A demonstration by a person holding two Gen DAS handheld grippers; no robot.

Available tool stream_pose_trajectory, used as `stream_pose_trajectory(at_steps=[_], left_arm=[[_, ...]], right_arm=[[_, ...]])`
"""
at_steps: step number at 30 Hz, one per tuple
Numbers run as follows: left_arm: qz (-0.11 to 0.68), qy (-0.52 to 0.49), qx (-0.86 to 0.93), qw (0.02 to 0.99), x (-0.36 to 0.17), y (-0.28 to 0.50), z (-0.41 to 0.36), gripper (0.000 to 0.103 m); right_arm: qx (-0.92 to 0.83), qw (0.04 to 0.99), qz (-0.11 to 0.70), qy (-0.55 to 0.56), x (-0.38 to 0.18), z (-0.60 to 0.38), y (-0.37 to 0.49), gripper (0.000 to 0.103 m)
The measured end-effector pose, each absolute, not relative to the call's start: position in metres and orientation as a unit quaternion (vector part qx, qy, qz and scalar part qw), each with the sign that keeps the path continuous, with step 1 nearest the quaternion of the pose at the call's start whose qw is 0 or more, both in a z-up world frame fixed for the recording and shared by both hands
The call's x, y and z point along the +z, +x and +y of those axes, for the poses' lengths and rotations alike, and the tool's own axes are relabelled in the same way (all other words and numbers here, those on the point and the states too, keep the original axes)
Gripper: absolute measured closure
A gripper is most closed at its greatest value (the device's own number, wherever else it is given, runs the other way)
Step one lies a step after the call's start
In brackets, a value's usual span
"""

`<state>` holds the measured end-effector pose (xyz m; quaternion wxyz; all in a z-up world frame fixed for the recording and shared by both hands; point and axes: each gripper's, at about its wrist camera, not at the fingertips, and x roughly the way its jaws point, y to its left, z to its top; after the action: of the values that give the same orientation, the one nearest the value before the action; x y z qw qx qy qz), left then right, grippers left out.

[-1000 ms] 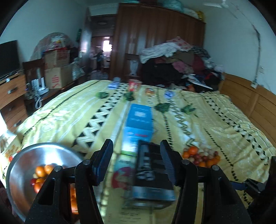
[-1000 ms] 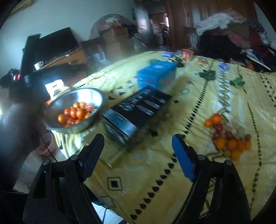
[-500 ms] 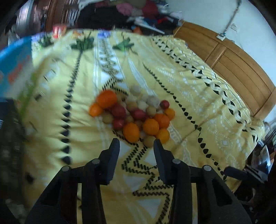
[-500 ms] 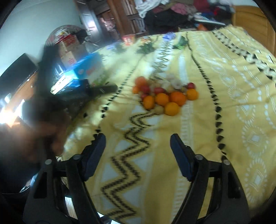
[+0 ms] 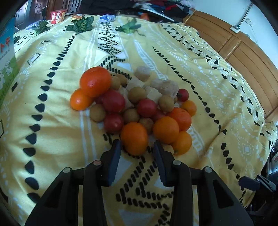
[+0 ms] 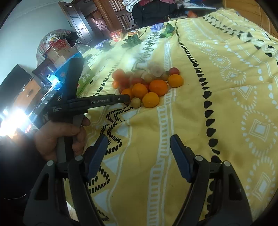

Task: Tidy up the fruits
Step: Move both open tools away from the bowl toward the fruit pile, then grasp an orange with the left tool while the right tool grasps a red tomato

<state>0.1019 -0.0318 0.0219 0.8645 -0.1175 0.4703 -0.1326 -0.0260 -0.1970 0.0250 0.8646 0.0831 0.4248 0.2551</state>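
A pile of fruit [image 5: 135, 104] lies on the yellow patterned bedspread [image 5: 199, 73]: oranges, red tomatoes, brown longans and pale chunks. My left gripper [image 5: 137, 146] is at the pile's near edge. Its fingertips [image 5: 115, 153] flank the nearest orange [image 5: 134, 137]; a narrow gap shows on the right side, so it stands open. In the right wrist view the same left gripper [image 6: 126, 100] reaches in from the left to the pile [image 6: 149, 83]. My right gripper [image 6: 139, 140] is open and empty, over bare bedspread short of the fruit.
A blue box [image 5: 7, 48] stands at the left edge. Green leafy vegetables [image 5: 80, 26] and a red snack cup [image 5: 58, 14] sit farther up the bed. A wooden headboard [image 5: 246, 52] runs along the right. A person's hand [image 6: 60, 135] holds the left gripper's handle.
Both grippers swung away from the steel bowl and boxes to the fruit pile. The left one dropped close to the pile and its jaws narrowed around the nearest orange.
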Motion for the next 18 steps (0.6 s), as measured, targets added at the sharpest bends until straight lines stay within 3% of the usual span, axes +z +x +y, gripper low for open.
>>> stream_pose_trajectory(at_steps=[8, 13, 18], left_arm=[[0.467, -0.114, -0.125, 0.868, 0.018, 0.109, -0.031, 0.068], [0.426, -0.105, -0.107, 0.892, 0.05, 0.076, -0.012, 0.068], [0.395, -0.125, -0.074, 0.907, 0.081, 0.039, 0.027, 0.068]], right_arm=[[0.258, 0.862, 0.428, 0.082, 0.023, -0.196, -0.019, 0.029], [0.283, 0.86, 0.418, 0.074, 0.03, -0.181, -0.008, 0.061], [0.321, 0.854, 0.404, 0.064, 0.034, -0.14, 0.018, 0.063]])
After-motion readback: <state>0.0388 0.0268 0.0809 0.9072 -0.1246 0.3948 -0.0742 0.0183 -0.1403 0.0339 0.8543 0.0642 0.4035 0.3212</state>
